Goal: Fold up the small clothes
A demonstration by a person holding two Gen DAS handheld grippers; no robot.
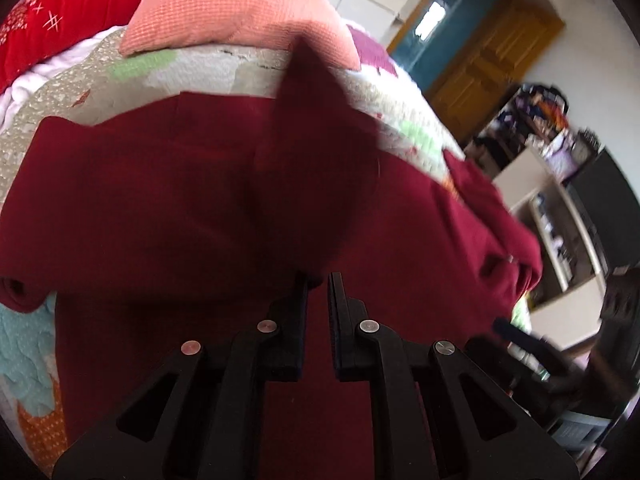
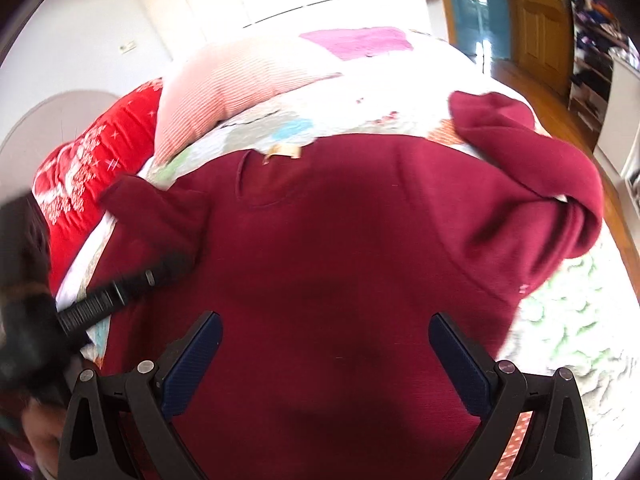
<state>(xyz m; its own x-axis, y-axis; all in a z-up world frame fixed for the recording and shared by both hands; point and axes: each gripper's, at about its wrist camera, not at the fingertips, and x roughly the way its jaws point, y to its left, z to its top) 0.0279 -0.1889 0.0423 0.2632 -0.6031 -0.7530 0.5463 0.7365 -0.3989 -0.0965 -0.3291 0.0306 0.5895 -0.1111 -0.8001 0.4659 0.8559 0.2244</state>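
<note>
Left wrist view: the left gripper [image 1: 318, 280] has its jaws closed nearly together, and a flap of the sweater [image 1: 160, 208] rises from just at the tips; the pinch point is hidden by cloth and blur, so it appears to grip that flap. The dark red sweater lies spread over the quilt [image 1: 200, 68] on the bed. A pink pillow [image 1: 224, 4] sits beyond it, with a red blanket [image 1: 60, 8] to the left. Shelves [image 1: 560, 216] and a wooden door [image 1: 480, 68] stand at the right.

Right wrist view: the right gripper [image 2: 326, 322] hangs over the sweater [image 2: 340, 240] with its jaws wide apart and nothing between its blue pads. The sweater lies flat, a label [image 2: 282, 151] at its collar, and its sleeve [image 2: 532, 168] on the right is bunched up on the quilt [image 2: 560, 320]. At the left edge, blurred, the left gripper [image 2: 172, 268] reaches onto the sweater's other sleeve. The pillow [image 2: 240, 92] and blanket [image 2: 92, 168] lie behind.
</note>
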